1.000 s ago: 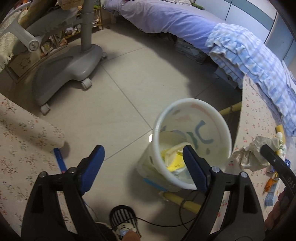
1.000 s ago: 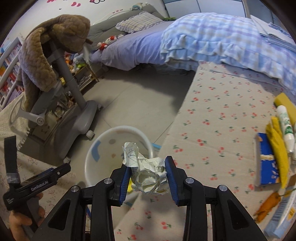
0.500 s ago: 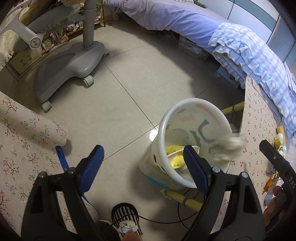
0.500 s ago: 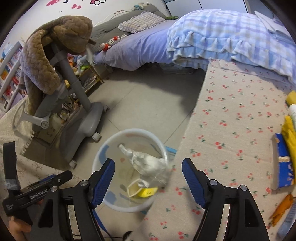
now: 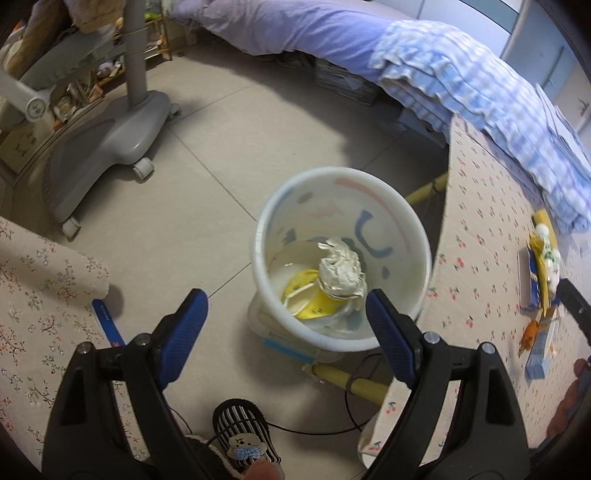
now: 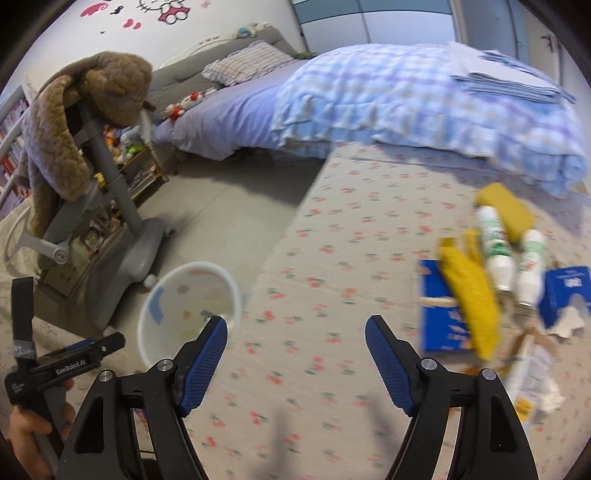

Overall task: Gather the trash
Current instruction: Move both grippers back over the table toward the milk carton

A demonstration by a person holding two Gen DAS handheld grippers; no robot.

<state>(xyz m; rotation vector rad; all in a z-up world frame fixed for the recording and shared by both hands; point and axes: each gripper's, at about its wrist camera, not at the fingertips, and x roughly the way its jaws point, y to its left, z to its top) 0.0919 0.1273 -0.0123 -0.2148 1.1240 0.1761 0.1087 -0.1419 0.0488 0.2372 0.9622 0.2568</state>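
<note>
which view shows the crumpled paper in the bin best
The left wrist view: it looks straight down into the bin at the crumpled paper. The right wrist view shows only the blurred bin; the paper is not discernible.

A pale grey tiled floor (image 5: 207,155) with thin dark grout lines fills the middle of the room. Against the far side stands a bed with a lavender sheet (image 6: 221,122), a blue-and-white checked ruffled quilt (image 6: 406,107) heaped on it and a checked pillow (image 6: 247,62) near the grey headboard. The white wall (image 6: 110,33) behind carries pink cartoon stickers. A grey swivel chair with a castored base (image 5: 107,144) stands on the floor, a brown quilted jacket (image 6: 74,122) draped over its back. Behind it a low shelf (image 6: 140,166) holds soft toys. A table under a beige cherry-print cloth (image 6: 332,295) runs up to the bed. Pale blue wardrobe doors (image 6: 369,22) close the far wall.
</note>
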